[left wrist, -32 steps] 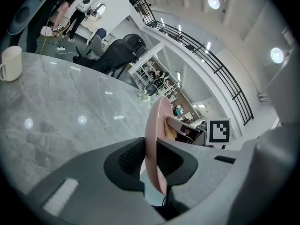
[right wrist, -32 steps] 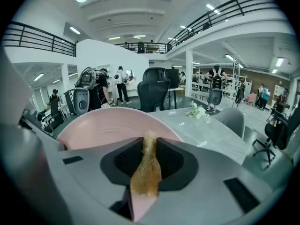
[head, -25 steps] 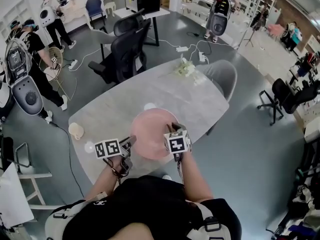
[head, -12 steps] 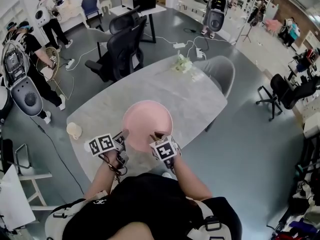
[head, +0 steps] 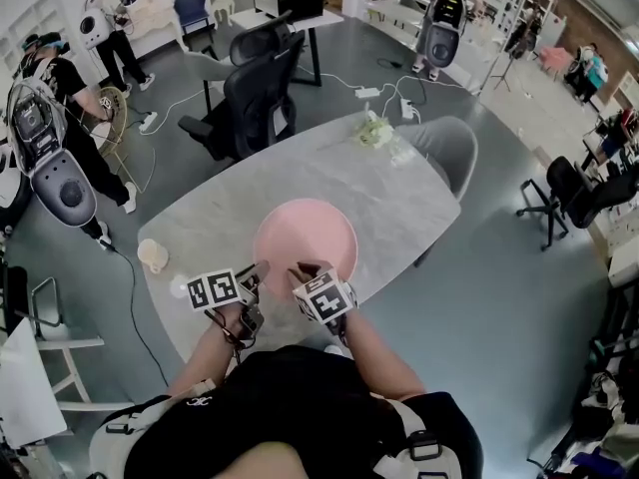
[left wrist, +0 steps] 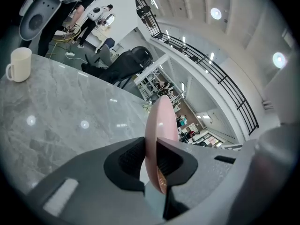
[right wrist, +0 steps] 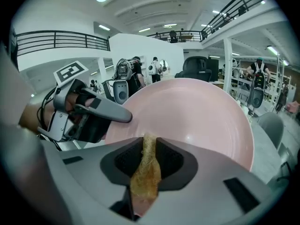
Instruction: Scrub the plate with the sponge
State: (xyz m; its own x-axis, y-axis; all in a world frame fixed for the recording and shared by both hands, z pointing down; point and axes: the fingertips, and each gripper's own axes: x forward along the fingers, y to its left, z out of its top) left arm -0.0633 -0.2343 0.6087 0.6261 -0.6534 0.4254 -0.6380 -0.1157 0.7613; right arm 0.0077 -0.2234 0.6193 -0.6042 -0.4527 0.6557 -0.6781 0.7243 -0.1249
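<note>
Plate (head: 306, 239) is the pink one, held over the near end of the grey surface (head: 300, 173) and tipped so its face looks at the right gripper (right wrist: 149, 146). The left gripper (left wrist: 151, 146) is clamped on its rim, and its jaws have just squeezed in a touch with the rim between them. The right gripper is pinched tight on a yellowish sponge (right wrist: 145, 175), squashed flat, with its tip right by the plate's face. A mug (left wrist: 18, 64) stands off to the left.
</note>
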